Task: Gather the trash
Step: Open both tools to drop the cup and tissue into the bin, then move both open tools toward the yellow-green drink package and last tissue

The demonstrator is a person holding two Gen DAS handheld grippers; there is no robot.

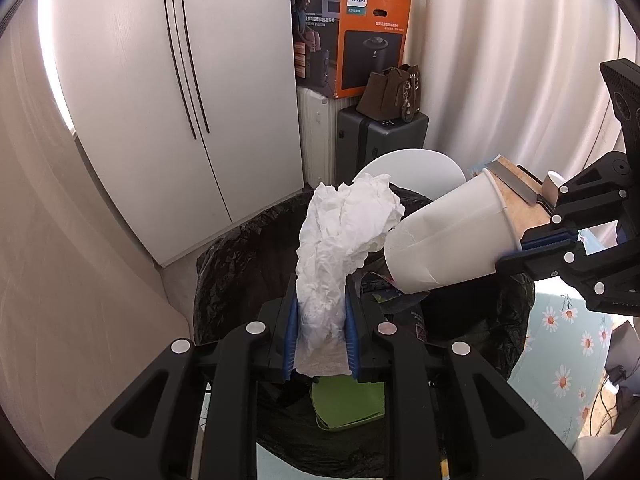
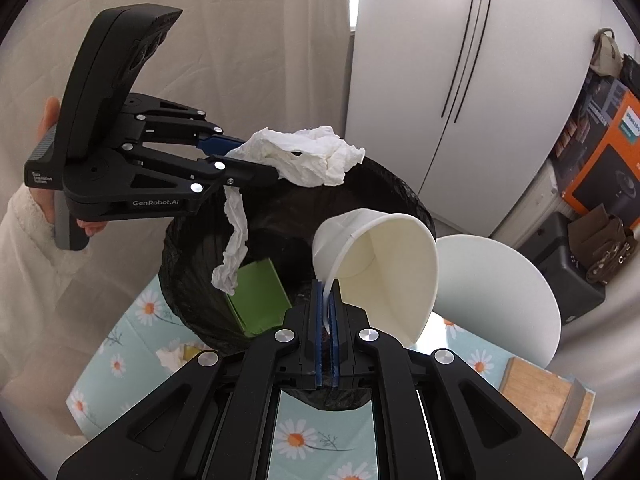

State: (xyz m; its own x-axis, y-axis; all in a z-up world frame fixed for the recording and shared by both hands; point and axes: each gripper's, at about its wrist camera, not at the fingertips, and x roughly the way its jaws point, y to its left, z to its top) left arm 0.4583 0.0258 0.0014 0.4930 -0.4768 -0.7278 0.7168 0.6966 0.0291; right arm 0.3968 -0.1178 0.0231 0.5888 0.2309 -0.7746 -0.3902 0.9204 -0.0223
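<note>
while both grippers hung over the bin, each carried one piece of trash: two pieces in the air in all. the left gripper (image 1: pixel 320 332) had its jaws clenched on one crumpled white tissue (image 1: pixel 344 232), which stood up between the blue pads and, seen from the right wrist, trailed one twisted strip down over the bin's mouth. the right gripper (image 2: pixel 329 312) had its jaws pinched tight on the rim of one white paper cup (image 2: pixel 384 268), tipped on its side with its open mouth toward that camera; in the left wrist view the cup's base sat just beside the tissue, whether touching i could not tell.

below them stood one bin lined with a black bag (image 1: pixel 240 252), holding one green carton (image 2: pixel 256 296) and some darker wrappers. the bin sat on a daisy-print cloth (image 2: pixel 296 436), where one more crumpled tissue (image 2: pixel 172 356) lay near the bin's base. one white round chair back (image 2: pixel 504 292) rose close behind the cup, and one wooden board (image 2: pixel 536 388) lay to the right. farther back were one white cabinet (image 1: pixel 168 100), one orange box (image 1: pixel 360 36), one brown handbag (image 1: pixel 390 92) and curtains.
</note>
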